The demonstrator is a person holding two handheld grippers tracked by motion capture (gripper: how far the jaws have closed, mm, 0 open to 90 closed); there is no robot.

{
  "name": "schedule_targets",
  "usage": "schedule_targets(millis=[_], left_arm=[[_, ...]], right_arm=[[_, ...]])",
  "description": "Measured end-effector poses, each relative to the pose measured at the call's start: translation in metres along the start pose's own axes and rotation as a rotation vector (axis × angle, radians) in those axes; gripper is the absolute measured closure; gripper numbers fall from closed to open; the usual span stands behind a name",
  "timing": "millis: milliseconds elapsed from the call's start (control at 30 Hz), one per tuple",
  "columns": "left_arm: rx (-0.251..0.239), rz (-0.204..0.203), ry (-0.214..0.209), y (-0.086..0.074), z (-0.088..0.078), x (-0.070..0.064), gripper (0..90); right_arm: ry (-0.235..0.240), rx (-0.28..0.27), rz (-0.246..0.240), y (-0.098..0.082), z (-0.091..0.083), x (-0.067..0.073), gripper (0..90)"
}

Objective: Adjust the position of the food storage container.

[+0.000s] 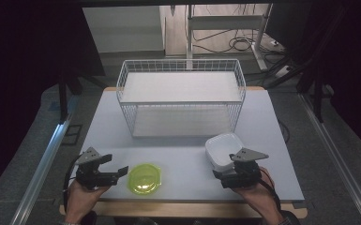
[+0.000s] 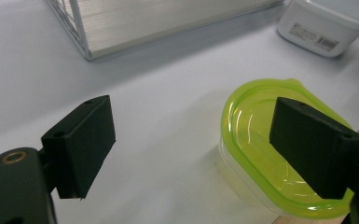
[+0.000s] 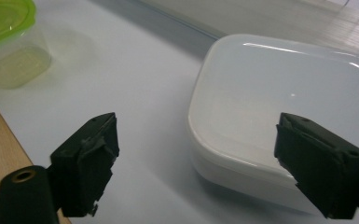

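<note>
1. Here, the left gripper (image 1: 120,172) sits at about 8 o'clock on the table (image 1: 178,154), held in a hand (image 1: 80,197) that comes in from the near edge; its jaws stand apart with nothing between them.
2. The green-lidded container (image 1: 144,178) stands just beside that gripper, on its 3 o'clock side, close to the table's near edge. In the left gripper view the container (image 2: 261,140) lies partly behind one jaw, and the pads do not press on it.
3. The right gripper (image 1: 221,176) is at about 4 o'clock on the table, its jaws likewise spread wide and holding nothing.
4. The white lidded box (image 1: 223,150) rests right at the right gripper's 12 o'clock. In the right gripper view the box (image 3: 279,107) lies ahead of the jaws, one jaw overlapping its near corner; whether they touch cannot be told.
5. The white wire basket (image 1: 182,96) stands at the table's 12 o'clock, well apart from both grippers.
</note>
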State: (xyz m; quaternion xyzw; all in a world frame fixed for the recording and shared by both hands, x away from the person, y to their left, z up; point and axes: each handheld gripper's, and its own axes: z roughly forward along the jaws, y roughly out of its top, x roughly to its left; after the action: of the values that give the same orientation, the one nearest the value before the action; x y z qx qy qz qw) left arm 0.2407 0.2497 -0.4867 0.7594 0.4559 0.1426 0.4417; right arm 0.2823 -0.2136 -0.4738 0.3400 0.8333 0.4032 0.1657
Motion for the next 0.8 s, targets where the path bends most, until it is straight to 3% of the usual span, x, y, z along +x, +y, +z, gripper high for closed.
schedule_targets(millis=[200,533,800], left_arm=[[0.019,0.061,0.022,0.001,0.005,-0.009,16.4],[0.000,0.102,0.019,0.005,0.000,-0.020,25.6],[-0.027,0.122,-0.036,0.012,-0.003,-0.039,46.7]], right_arm=[[0.018,0.012,0.009,0.000,0.000,-0.003,19.5],[0.027,-0.015,0.004,0.003,-0.005,-0.002,24.3],[0.026,-0.015,-0.025,0.005,-0.009,0.002,31.5]])
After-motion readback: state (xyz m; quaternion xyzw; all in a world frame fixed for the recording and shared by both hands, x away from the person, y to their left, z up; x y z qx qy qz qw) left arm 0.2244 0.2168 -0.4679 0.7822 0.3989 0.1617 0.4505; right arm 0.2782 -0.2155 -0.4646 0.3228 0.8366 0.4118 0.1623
